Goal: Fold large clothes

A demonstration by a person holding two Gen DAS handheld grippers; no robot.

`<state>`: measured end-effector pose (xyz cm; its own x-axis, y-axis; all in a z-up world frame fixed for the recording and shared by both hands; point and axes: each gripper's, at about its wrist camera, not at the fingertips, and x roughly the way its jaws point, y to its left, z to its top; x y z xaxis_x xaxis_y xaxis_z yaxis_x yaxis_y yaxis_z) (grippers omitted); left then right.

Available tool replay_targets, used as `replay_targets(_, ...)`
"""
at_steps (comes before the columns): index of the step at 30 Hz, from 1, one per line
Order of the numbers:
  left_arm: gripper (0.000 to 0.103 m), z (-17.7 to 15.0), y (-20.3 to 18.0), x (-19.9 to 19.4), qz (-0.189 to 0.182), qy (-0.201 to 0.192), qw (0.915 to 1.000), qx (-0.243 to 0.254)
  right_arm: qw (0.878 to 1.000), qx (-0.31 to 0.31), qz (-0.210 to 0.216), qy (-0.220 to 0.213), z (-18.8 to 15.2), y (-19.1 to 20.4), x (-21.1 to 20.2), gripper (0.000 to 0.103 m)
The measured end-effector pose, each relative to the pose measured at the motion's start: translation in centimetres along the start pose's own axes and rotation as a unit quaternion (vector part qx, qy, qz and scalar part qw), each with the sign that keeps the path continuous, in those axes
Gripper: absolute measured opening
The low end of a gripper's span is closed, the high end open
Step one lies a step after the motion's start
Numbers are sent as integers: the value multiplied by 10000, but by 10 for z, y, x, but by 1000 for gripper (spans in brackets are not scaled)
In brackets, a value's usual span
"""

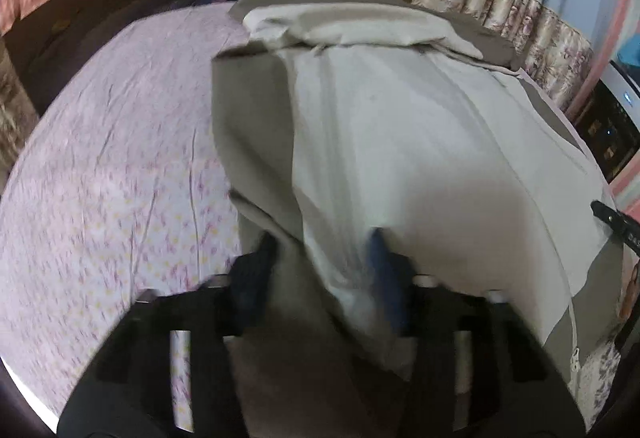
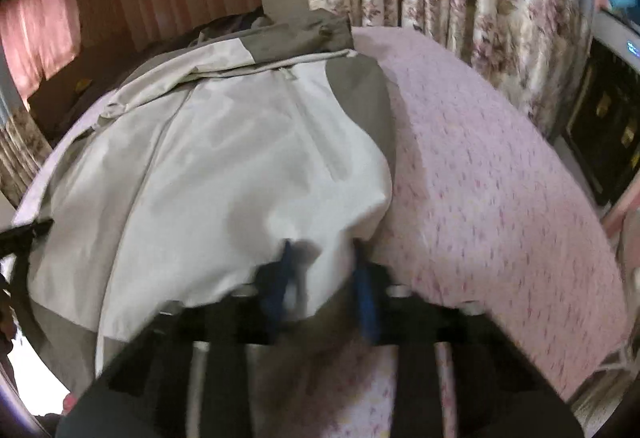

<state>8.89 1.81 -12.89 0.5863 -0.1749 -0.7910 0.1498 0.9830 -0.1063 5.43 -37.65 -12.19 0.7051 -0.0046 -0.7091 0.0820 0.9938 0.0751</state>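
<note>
The jacket is spread on the bed, its near hem pinched in the left tool and right tool. Hem should be lifted evenly, kept taut, then carried toward the collar.

Left gripper, right gripper both angled down, clamping fabric.

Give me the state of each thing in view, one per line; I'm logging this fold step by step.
jacket: spread on the bed, near hem bunched and lifted at both corners.
left gripper: fingers closed on the jacket's hem.
right gripper: fingers closed on the jacket's hem.
bed sheet: lying flat, lightly creased.
curtains: drawn.
</note>
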Motion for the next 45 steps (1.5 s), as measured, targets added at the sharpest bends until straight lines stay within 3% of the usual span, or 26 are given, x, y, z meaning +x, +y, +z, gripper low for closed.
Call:
replay_targets(1, 21, 4, -1, 0, 4, -1, 10000, 25, 9999, 16, 87, -49, 4, 1, 0, 10)
replay_targets(5, 12, 21, 4, -4, -130, -75, 9999, -42, 9985, -233, 155, -463, 25, 17, -6, 6)
replay_targets(13, 10, 63, 8, -37, -555, -681, 9961, -130, 9913, -642, 533, -1019, 85, 43, -24, 5)
replay_targets(21, 11, 160, 11, -60, -499, -1545, 9865, 198, 9751, -1146, 264, -1878, 206, 48, -24, 5)
replay_targets(24, 12, 207, 12, -53, -346, -1775, 9831, 288, 9712, -1218, -163, -2043, 256, 51, 0, 4)
replay_targets(28, 16, 266, 31, -7, -139, -1604, 9869, 89, 9829, -965, -261, -1548, 314, 40, 62, 5)
replay_targets(31, 17, 295, 45, 46, -6, -1124, 9937, -27, 9885, -1142, -646, -752, 336, 42, 135, 4)
replay_targets(32, 23, 303, 49, 70, 108, -931, 9956, -76, 9904, -1157, -701, -288, 338, 41, 170, 4)
replay_targets(33, 23, 310, 52, 93, 327, -744, 9967, -47, 9916, -1103, -679, 68, 338, 38, 194, 4)
replay_targets(35, 21, 318, 55, 135, 1354, -510, 9894, 115, 9921, -947, -569, 598, 330, 29, 235, 5)
replay_targets(36, 21, 320, 61, 158, 1514, -269, 9880, 161, 9925, -876, -499, 686, 326, 24, 245, 6)
replay_targets(38, 23, 320, 78, 177, 1255, 13, 9920, -165, 9950, -678, -277, 675, 322, 18, 244, 13)
replay_targets(40, 27, 317, 92, 178, 1036, 41, 9938, -395, 9974, -479, 88, 526, 328, 9, 224, 20)
replay_targets(42, 49, 315, 101, 166, 1096, -105, 9931, -394, 9990, -328, 249, 181, 338, 1, 197, 43)
replay_targets(43, 67, 316, 102, 159, 1172, -196, 9922, -387, 9992, -265, 271, -80, 343, -1, 180, 74)
replay_targets(44, 81, 317, 104, 146, 1187, -359, 9916, -379, 9986, -230, 295, -371, 346, -4, 160, 84)
replay_targets(45, 85, 318, 104, 130, 1108, -545, 9917, -359, 9971, -260, 336, -637, 348, -7, 138, 84)
